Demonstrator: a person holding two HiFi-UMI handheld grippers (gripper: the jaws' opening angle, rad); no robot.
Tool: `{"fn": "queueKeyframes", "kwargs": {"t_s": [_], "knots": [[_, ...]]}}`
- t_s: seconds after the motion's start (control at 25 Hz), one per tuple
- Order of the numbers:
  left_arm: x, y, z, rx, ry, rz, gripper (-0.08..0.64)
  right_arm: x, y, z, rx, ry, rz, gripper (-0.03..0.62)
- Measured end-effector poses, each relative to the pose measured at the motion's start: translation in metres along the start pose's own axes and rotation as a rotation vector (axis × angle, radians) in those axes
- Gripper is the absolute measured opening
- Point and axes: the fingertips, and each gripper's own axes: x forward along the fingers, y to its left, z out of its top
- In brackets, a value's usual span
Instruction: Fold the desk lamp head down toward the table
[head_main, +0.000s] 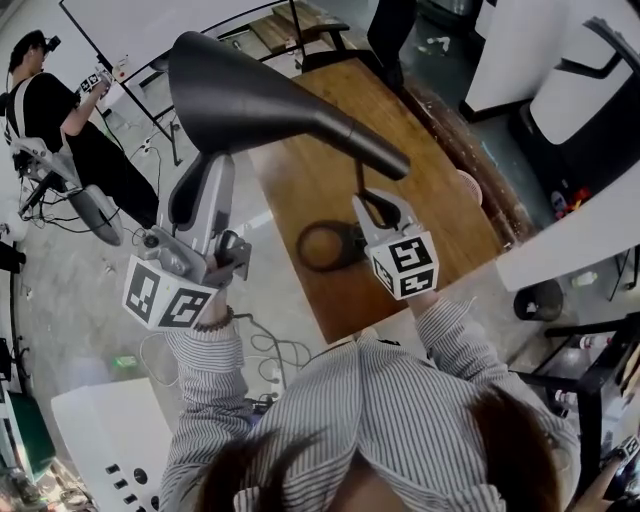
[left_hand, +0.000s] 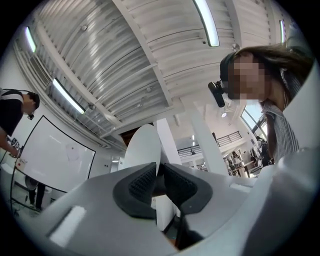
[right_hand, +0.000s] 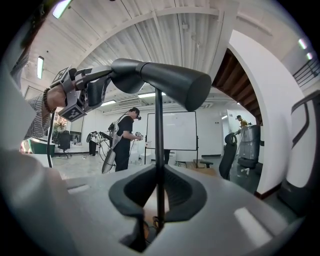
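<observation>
Striped shirt sleeves (head_main: 400, 390) filled the bottom of the head view. Beyond them spread a pale grey floor (head_main: 60, 300), with a whiteboard (head_main: 130, 25) at upper left; the left gripper view showed a ribbed white ceiling (left_hand: 125, 60) with strip lights. A brown wood-grain table (head_main: 300, 185) ran diagonally through the centre. Above it hung the lamp head (head_main: 260, 95), a smooth matte dark cone flaring toward upper left. Its thin black stem (head_main: 359, 175) dropped to a dark ring-shaped base (head_main: 325, 245) on the wood. The left gripper (head_main: 200, 175), grey plastic with ribbed dark pads, pinched the head's wide end; the right gripper (head_main: 378, 200) pinched the stem just below the head.
</observation>
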Motion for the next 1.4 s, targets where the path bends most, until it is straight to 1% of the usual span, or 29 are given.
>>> {"fn": "queueKeyframes", "kwargs": {"t_s": [0.24,0.44,0.56,0.64,0.76,0.88,1.04,1.28,1.4], "knots": [[-0.015,0.006,-0.017,-0.079,-0.027,0.048,0.051,0.000,-0.001,-0.001,-0.004,-0.004,0.006,0.041],[-0.021,0.009,-0.023,-0.107,-0.057,0.076,0.051,0.001,0.001,-0.001,-0.003,-0.005,0.007,0.041],[-0.026,0.011,-0.029,-0.132,-0.060,0.091,0.051,0.001,0.001,0.000,0.000,-0.009,0.005,0.041],[-0.031,0.011,-0.039,-0.168,-0.055,0.108,0.049,0.000,0.000,0.000,0.002,-0.013,0.005,0.041],[-0.043,0.011,-0.062,-0.239,-0.034,0.144,0.048,-0.001,-0.001,-0.002,0.004,-0.016,0.005,0.041],[-0.053,0.009,-0.088,-0.301,-0.006,0.196,0.041,0.000,-0.002,-0.002,0.003,-0.017,0.000,0.041],[-0.063,0.003,-0.121,-0.440,-0.007,0.242,0.041,0.000,-0.003,-0.002,0.005,-0.023,-0.008,0.041],[-0.071,-0.014,-0.167,-0.670,-0.062,0.267,0.041,0.001,-0.003,-0.002,0.009,-0.025,-0.008,0.041],[-0.070,-0.025,-0.185,-0.735,-0.072,0.254,0.041,0.001,-0.004,-0.002,0.012,-0.030,-0.008,0.041]]}}
